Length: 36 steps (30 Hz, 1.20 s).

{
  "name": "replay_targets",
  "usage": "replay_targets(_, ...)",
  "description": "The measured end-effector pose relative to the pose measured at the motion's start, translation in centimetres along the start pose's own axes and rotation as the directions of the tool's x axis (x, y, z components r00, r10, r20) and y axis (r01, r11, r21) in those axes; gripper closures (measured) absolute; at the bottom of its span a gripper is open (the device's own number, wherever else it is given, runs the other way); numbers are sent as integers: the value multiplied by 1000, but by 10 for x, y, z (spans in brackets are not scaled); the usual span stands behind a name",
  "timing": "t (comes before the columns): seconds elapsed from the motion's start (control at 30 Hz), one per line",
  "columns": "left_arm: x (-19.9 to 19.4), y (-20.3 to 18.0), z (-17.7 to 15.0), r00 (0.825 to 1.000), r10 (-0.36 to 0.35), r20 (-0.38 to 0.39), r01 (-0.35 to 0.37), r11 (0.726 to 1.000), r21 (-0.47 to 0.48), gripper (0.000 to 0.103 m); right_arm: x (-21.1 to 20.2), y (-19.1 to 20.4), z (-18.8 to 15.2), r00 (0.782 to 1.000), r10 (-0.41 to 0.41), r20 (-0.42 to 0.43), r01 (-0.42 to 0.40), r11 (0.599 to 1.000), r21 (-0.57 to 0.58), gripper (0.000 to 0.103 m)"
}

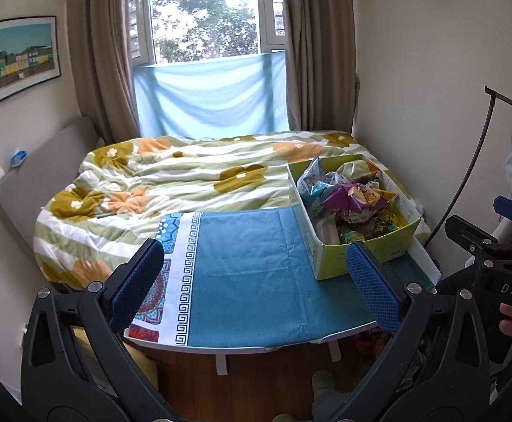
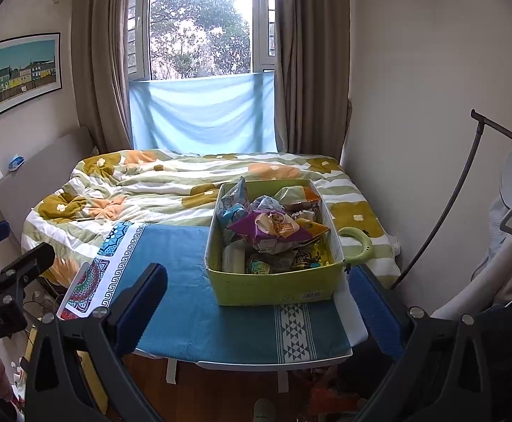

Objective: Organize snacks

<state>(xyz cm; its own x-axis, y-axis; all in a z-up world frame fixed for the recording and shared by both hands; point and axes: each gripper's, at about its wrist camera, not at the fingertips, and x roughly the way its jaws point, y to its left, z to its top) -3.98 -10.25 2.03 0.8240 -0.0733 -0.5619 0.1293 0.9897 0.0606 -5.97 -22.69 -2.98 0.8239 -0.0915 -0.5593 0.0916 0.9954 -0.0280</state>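
Your box (image 2: 273, 281) sits at the far right corner of the surface (image 2: 185, 316), heaped with snacks: a purple bag (image 2: 273, 227) on top, blue-and-white packets (image 2: 233, 200) at the far left, a pale tub (image 2: 233, 260) at the near left, yellow wrappers at the near right. The left view shows the same box (image 1: 361, 246) from its left side, so you see less of the near wall.

Only the right view shows you the barcode on the box's near wall, the white patterned stripe on the cloth under it, and a green ring (image 2: 358, 242) on the bed (image 2: 150, 183) just right of the box. Only the left view shows the surface's whole left edge with its bordered print.

Both tongs hang short of the near edge, touching nothing. Your left tongs (image 1: 256, 281) stand wide apart, and so do your right tongs (image 2: 256, 302). A lamp arm (image 2: 442, 211) curves along the right wall.
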Motion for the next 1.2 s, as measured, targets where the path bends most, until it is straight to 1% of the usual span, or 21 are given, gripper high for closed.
replay_targets(1.2, 12, -5, 9, 1000, 4, -5, -4, 1000, 13, 0, 6, 2, 4, 1000, 14, -15, -14, 1000, 2, 0)
